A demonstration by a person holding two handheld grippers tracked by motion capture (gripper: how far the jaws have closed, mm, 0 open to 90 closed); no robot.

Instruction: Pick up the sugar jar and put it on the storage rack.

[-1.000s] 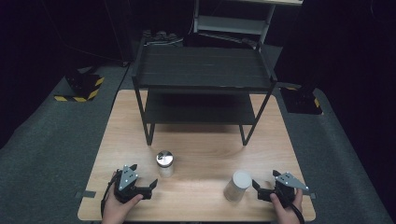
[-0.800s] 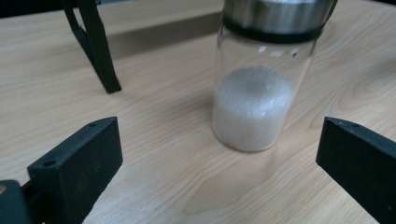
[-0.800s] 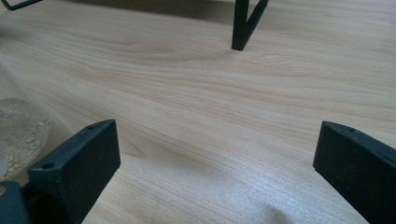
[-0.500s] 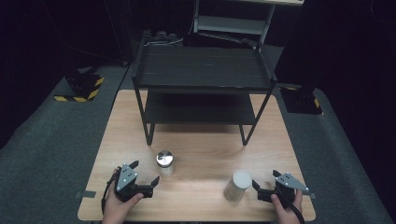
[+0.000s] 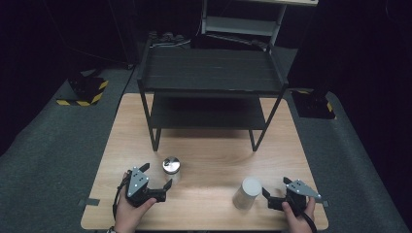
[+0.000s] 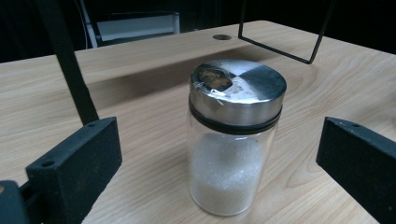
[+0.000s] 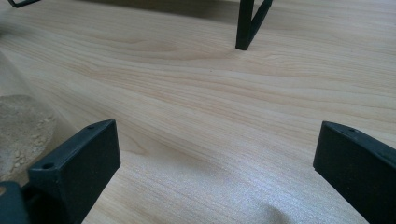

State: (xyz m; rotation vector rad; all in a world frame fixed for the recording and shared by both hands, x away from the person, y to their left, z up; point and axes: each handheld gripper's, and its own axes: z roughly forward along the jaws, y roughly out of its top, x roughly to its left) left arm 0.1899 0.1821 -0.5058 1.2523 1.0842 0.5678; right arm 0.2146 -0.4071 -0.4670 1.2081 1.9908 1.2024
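My left gripper (image 5: 156,186) sits lower left of the frame, fingers spread wide, facing the glass jar (image 6: 233,135) standing just ahead on the desk (image 5: 214,155). My right gripper (image 5: 274,193), fingers also apart, rests beside the white-lidded jar (image 5: 247,192).

A dark lab: hazard-striped floor blocks (image 5: 82,92), lone wooden table (image 5: 209,145).

On the table (image 5: 204,155), the metal-lidded jar (image 5: 171,166) stands before the shelf rack (image 5: 211,92), left of the white-lidded jar (image 5: 247,192).
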